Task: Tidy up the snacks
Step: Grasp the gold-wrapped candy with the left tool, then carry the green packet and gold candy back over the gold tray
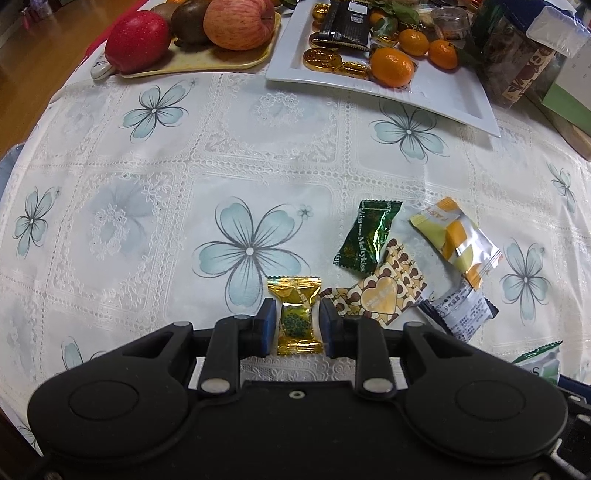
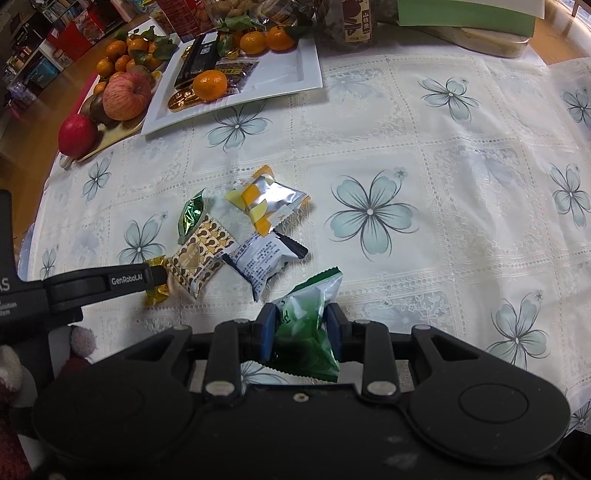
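My left gripper (image 1: 297,321) is shut on a gold-wrapped candy (image 1: 295,314), low over the tablecloth. My right gripper (image 2: 300,326) is shut on a green and white snack packet (image 2: 308,325). Between them on the cloth lie a dark green Meltykiss packet (image 1: 364,236), a brown heart-patterned packet (image 1: 380,291), a yellow and silver packet (image 1: 456,240) and a white and black packet (image 1: 460,314). The left gripper (image 2: 159,277) and its gold candy (image 2: 157,293) also show in the right wrist view.
A white rectangular plate (image 1: 436,92) at the back holds gold coins, a dark bar and tangerines. A yellow tray (image 1: 207,64) with apples stands to its left. Jars and a green box (image 2: 469,16) stand at the back right. The table edge curves at the left.
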Tool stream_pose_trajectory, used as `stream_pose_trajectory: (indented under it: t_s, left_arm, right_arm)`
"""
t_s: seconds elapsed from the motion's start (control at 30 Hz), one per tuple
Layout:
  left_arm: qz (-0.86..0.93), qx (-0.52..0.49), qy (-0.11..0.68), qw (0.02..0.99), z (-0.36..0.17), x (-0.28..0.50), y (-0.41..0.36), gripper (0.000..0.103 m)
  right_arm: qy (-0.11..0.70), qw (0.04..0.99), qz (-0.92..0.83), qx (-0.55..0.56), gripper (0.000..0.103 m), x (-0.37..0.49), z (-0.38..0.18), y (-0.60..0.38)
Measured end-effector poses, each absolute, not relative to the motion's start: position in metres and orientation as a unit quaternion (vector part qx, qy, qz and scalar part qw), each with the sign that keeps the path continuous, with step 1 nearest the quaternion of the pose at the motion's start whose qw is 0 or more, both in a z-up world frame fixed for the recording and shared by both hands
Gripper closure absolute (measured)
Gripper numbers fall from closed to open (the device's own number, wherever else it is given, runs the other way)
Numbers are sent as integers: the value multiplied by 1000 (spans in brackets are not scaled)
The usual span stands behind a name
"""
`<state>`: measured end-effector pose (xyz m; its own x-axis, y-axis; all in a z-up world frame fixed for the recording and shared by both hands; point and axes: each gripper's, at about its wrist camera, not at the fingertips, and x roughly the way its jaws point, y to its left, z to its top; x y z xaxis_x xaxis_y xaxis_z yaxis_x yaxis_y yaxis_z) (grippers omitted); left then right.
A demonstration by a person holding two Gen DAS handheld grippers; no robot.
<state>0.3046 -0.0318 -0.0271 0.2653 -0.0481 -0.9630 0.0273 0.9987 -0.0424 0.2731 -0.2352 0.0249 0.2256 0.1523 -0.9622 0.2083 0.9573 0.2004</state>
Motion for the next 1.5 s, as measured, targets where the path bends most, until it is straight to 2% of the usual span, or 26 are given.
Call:
stream_pose_trajectory:
  t_s: [0.23,0.37,0.7,0.93,1.5]
  left_arm:
    - [-13,-4,611,791,-36,306,-33,68]
    - [-12,7,600,800,-36,301,-36,78]
    - [-14,20,555,831,-4,274,-34,79]
    - [-25,29,533,846,19,238,-30,79]
    - [-21,19,516,856,15,108,1,78]
  right_arm:
    - [618,772,-23,145,71,271,26,-239]
    - [613,776,-27,149,71,270,26,-242]
    - [584,797,-36,146,71,260,34,-250]
    - [562,819,-54,100,71,241,42,-238]
    - [516,849,-68,95,71,114,51,-212]
